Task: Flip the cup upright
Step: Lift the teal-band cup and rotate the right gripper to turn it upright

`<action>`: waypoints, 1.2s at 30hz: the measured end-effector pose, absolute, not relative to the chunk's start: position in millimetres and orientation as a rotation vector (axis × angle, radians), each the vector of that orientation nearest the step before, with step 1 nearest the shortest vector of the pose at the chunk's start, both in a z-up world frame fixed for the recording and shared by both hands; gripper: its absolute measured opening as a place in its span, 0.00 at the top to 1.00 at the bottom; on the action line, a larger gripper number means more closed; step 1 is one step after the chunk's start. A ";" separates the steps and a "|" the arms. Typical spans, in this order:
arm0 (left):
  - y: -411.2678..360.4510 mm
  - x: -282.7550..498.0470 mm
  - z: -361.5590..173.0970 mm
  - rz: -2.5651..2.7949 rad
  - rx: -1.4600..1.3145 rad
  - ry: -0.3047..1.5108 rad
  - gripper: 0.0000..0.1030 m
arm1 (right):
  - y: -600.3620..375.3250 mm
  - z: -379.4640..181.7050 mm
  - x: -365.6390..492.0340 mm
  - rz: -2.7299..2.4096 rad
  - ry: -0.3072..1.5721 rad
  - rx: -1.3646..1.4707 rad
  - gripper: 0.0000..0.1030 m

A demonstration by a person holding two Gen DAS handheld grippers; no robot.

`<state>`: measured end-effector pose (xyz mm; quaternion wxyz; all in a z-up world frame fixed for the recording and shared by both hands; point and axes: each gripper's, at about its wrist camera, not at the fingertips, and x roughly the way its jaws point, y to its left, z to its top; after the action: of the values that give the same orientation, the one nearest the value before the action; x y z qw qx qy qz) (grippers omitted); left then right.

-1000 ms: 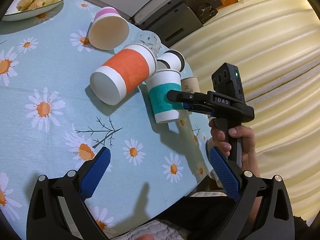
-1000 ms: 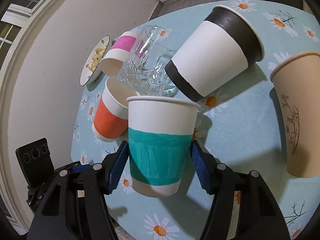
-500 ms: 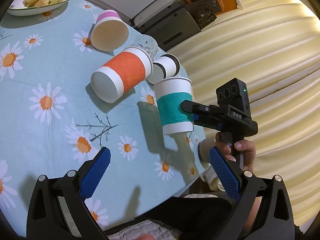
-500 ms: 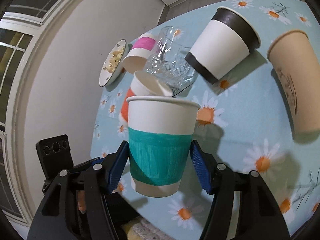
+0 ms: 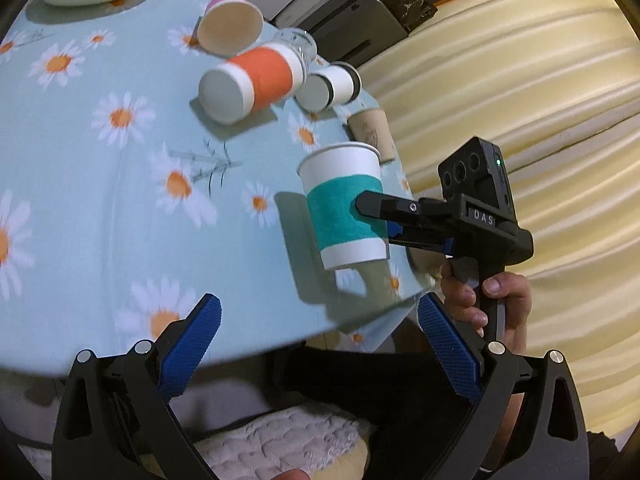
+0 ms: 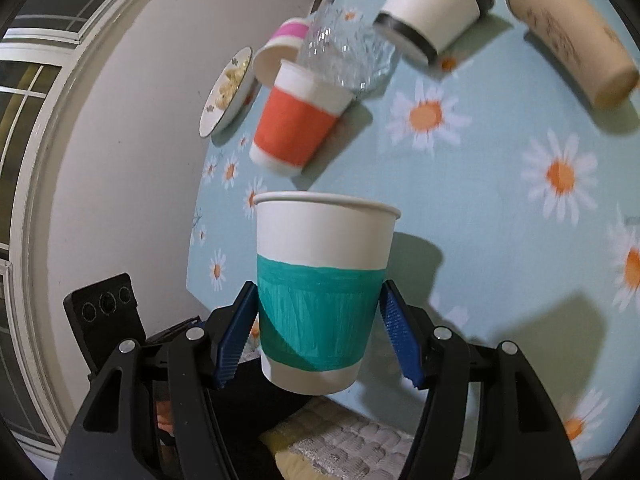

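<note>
Jaws of the right gripper [image 6: 318, 324] pinch the teal cup [image 6: 322, 292] upright above the tabletop [image 5: 100, 184] edge; lower it level. Left gripper [image 5: 320, 348] jaws spread.

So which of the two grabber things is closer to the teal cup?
The right. The right gripper is clamped on the teal cup, a pad on each side of its band. The left gripper is open and empty, apart from the cup and nearer the table edge.

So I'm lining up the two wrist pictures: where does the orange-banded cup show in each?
Left wrist: the orange-banded cup lies on its side, upper centre, base toward the camera.
Right wrist: it lies upper left of centre, above the teal-banded cup in the right claw.
Shared landmark: the clear glass at its rim.
</note>
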<state>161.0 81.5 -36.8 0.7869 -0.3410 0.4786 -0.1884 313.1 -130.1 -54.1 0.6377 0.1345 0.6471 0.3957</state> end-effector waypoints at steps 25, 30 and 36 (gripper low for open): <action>79.3 140.7 -46.5 -0.396 -0.747 1.057 0.07 | -135.7 -62.1 277.7 0.915 1.506 0.302 0.32; 81.1 144.9 -49.8 -0.390 -0.752 1.066 0.07 | -133.4 -62.4 274.8 0.931 1.513 0.300 0.32; 82.1 149.0 -50.7 -0.386 -0.755 1.068 0.07 | -135.8 -56.4 273.5 0.951 1.503 0.317 0.32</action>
<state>149.0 82.1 -50.7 0.7763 -0.3488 0.4938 -0.1786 273.5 -135.8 -56.4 0.6189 0.1380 0.6534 0.4135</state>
